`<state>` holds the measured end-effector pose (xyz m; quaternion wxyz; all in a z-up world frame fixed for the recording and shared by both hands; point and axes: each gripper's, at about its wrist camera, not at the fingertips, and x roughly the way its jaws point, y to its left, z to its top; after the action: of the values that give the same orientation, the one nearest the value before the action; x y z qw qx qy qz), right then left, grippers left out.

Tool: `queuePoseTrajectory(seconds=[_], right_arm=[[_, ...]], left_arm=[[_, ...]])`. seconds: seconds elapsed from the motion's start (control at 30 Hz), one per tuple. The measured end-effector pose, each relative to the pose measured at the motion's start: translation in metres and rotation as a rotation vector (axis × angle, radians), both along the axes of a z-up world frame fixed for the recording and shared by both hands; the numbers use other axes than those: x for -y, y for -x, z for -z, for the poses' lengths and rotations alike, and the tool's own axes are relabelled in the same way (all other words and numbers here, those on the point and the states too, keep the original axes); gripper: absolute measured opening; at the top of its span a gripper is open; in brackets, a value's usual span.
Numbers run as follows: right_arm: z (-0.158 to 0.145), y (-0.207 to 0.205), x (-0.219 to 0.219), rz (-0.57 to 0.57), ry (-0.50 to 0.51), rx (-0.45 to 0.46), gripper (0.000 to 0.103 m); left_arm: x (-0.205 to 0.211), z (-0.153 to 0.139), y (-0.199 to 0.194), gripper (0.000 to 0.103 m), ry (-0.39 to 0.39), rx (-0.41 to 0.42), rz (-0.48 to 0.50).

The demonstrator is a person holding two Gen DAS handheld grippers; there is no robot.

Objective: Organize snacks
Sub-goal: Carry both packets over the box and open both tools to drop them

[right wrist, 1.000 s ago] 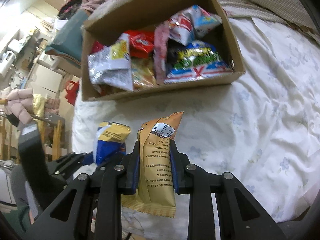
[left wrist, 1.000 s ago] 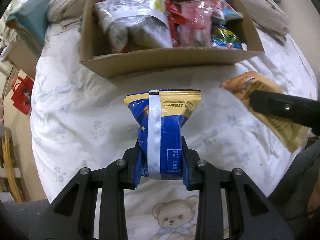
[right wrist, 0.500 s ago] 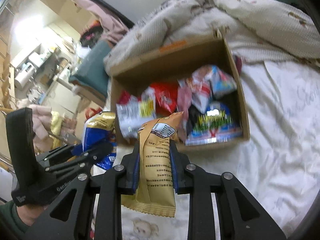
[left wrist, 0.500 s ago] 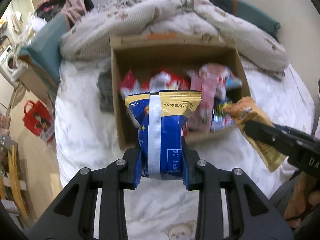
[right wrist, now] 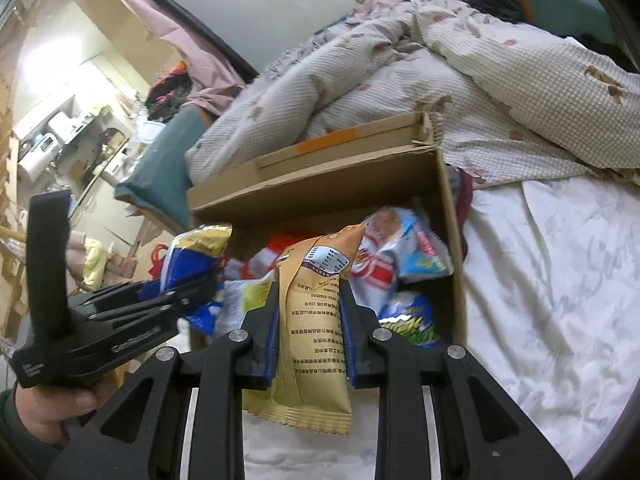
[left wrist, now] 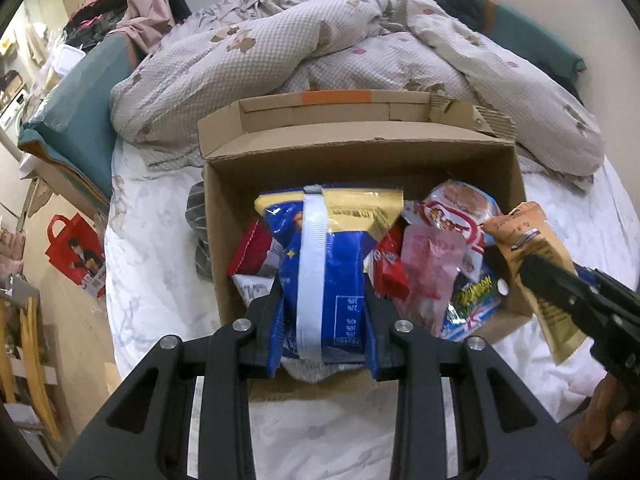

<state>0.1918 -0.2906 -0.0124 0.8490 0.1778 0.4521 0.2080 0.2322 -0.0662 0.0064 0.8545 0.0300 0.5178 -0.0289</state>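
Note:
My left gripper [left wrist: 323, 304] is shut on a blue and gold snack bag [left wrist: 324, 264] and holds it upright over the open cardboard box [left wrist: 360, 160]. My right gripper [right wrist: 308, 312] is shut on a tan snack packet [right wrist: 314, 320], held upright over the box's near right side. The box [right wrist: 328, 196] holds several snack bags, among them a pink one [left wrist: 430, 268] and a red and white one [left wrist: 456, 216]. The tan packet [left wrist: 532, 248] and right gripper show at the right of the left wrist view. The left gripper with the blue bag [right wrist: 192, 260] shows at the left of the right wrist view.
The box sits on a white bed sheet [left wrist: 160, 248]. A rumpled checked duvet [left wrist: 320, 40] lies behind it. A teal pillow [left wrist: 80, 120] is at the left bed edge, a red bag [left wrist: 76, 252] on the floor below. A dark cloth [left wrist: 196, 216] lies beside the box's left wall.
Both grippers have risen and moved forward with their snacks, from low above the sheet in front of the box to over the box's opening. Both grips are unchanged.

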Motion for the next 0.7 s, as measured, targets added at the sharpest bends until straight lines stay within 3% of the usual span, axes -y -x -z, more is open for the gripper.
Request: queuePoseTrajectory(seconds=[0.13,0.27,0.43,0.47,0.5,0.57,0.7], right_arm=[[0.006,-0.016,0.001,-0.002,0.003,-0.001,0.027],[0.009,-0.032,-0.007,-0.028,-0.017,0.002,0.027],[0.025,-0.051,-0.017,-0.043,-0.058,-0.069,0.03],[0.026,-0.053,-0.017,-0.036,-0.062,-0.074,0.033],[0.026,-0.054,-0.018,-0.031,-0.061,-0.07,0.036],[0.022,-0.054,-0.02,-0.031,-0.051,-0.06,0.062],[0.018,-0.049,-0.013,0.012,-0.058,-0.05,0.071]], left_arm=[[0.003,0.004,-0.011,0.028,-0.033,0.008,0.013],[0.003,0.01,-0.022,0.028,-0.005,-0.02,0.003],[0.011,0.015,-0.03,0.03,0.013,-0.033,0.022],[0.011,0.016,-0.031,0.04,0.006,-0.03,0.013],[0.011,0.016,-0.031,0.058,-0.002,-0.026,0.002],[0.009,0.015,-0.03,0.079,0.01,-0.017,-0.017],[-0.006,0.013,-0.028,0.082,0.03,-0.017,-0.107]])
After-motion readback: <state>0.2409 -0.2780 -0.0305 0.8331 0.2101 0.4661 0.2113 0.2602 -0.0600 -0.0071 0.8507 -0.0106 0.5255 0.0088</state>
